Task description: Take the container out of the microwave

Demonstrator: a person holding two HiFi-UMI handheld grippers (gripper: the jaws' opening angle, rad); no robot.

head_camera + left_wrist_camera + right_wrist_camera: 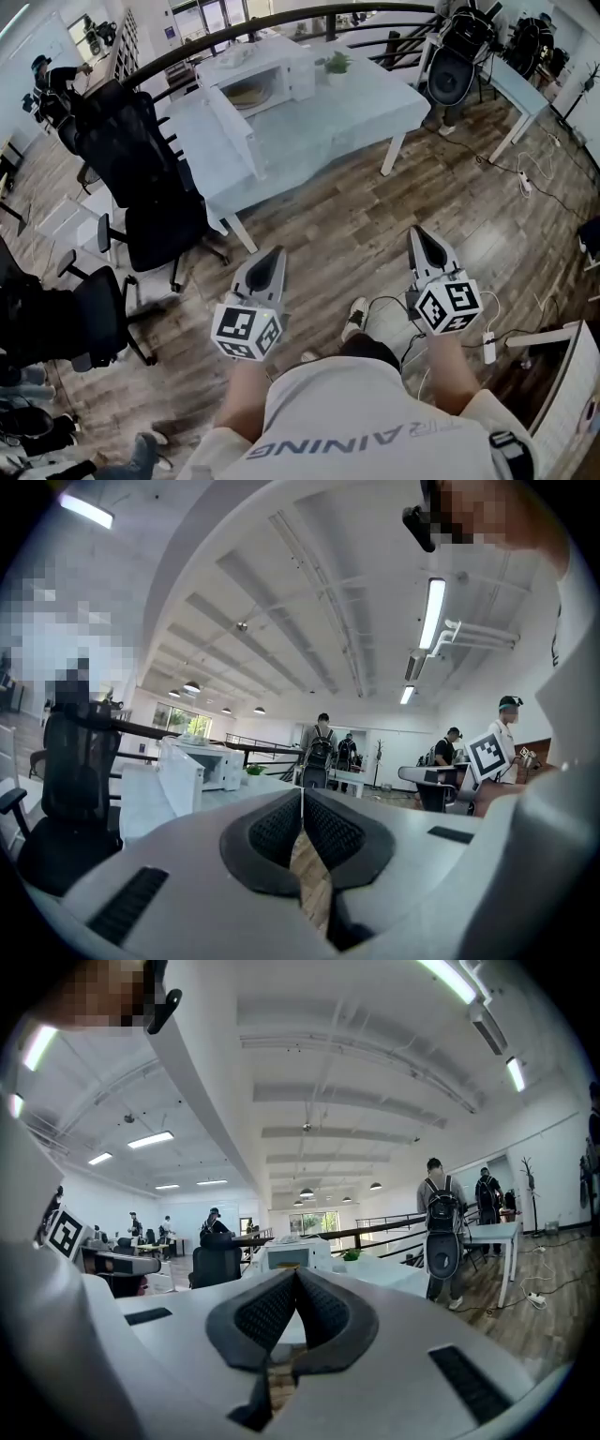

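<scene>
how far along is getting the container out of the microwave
Done: the microwave door already stands open, with the container showing inside. In hand: nothing; left gripper and right gripper are shut and empty, well short of the table. Left: walk up, grasp the container, lift it out.

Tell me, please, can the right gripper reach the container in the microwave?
Probably not yet: the right gripper is well short of the table, though the microwave door stands open.

open-plan office: swivel chairs point(131, 150), white desks point(361, 112), ceiling strip lights point(433, 611)
</scene>
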